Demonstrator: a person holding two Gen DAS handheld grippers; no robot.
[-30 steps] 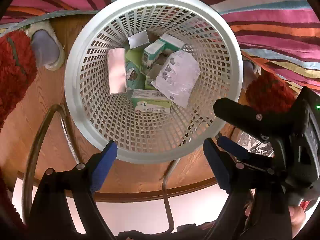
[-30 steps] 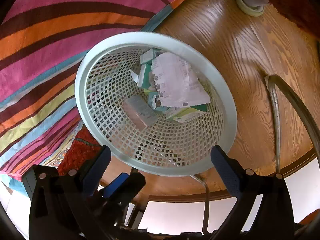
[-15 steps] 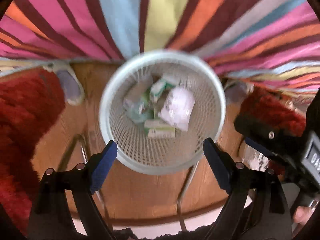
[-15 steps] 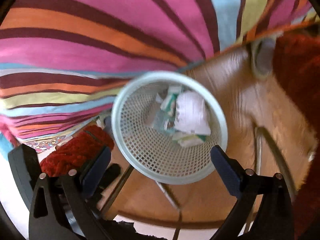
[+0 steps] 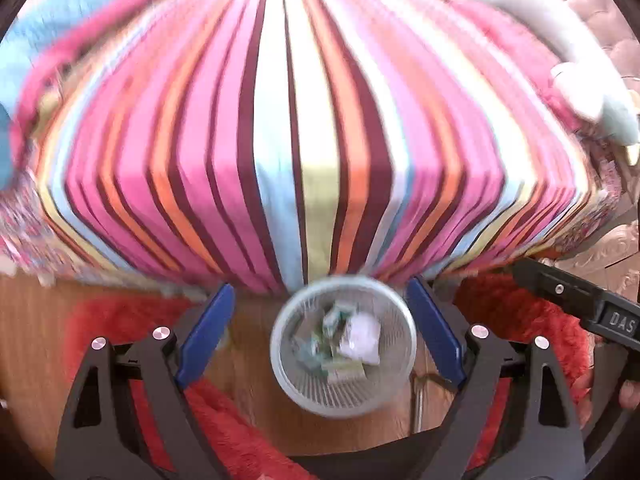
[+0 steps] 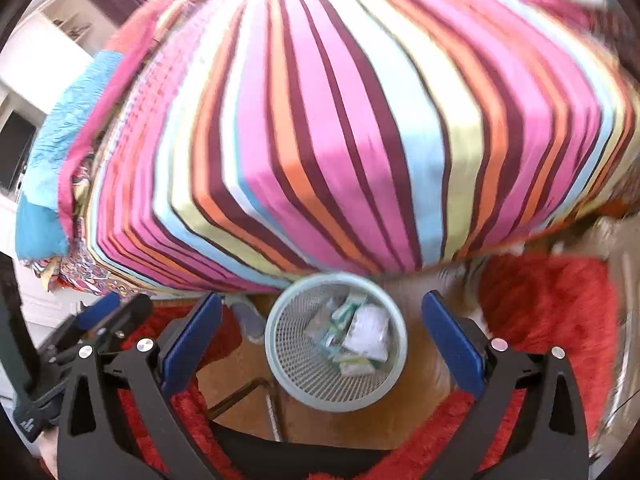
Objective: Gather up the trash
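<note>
A pale mesh wastebasket (image 5: 280, 364) (image 6: 276, 356) stands on the wood floor at the foot of a striped bed. Inside it lie small green and white cartons (image 5: 330, 318) (image 6: 344, 312) and a crumpled white paper (image 5: 360, 338) (image 6: 370, 332). My left gripper (image 5: 320, 328) hangs high above the basket, open, nothing between its blue pads (image 5: 204, 332). My right gripper (image 6: 320, 340) is also far above it, open and empty. The right gripper shows at the right edge of the left wrist view, and the left gripper at the lower left of the right wrist view.
A bed with a pink, orange, blue and maroon striped cover (image 5: 296, 128) (image 6: 340, 120) fills the upper half of both views. Red shaggy rugs (image 5: 120, 320) (image 6: 548, 308) flank the basket. A metal chair leg (image 6: 272, 408) runs across the floor.
Both grippers have risen far from the basket, which has shrunk from filling the views to a small circle. The bed top has come into sight. Both jaws stayed open.
</note>
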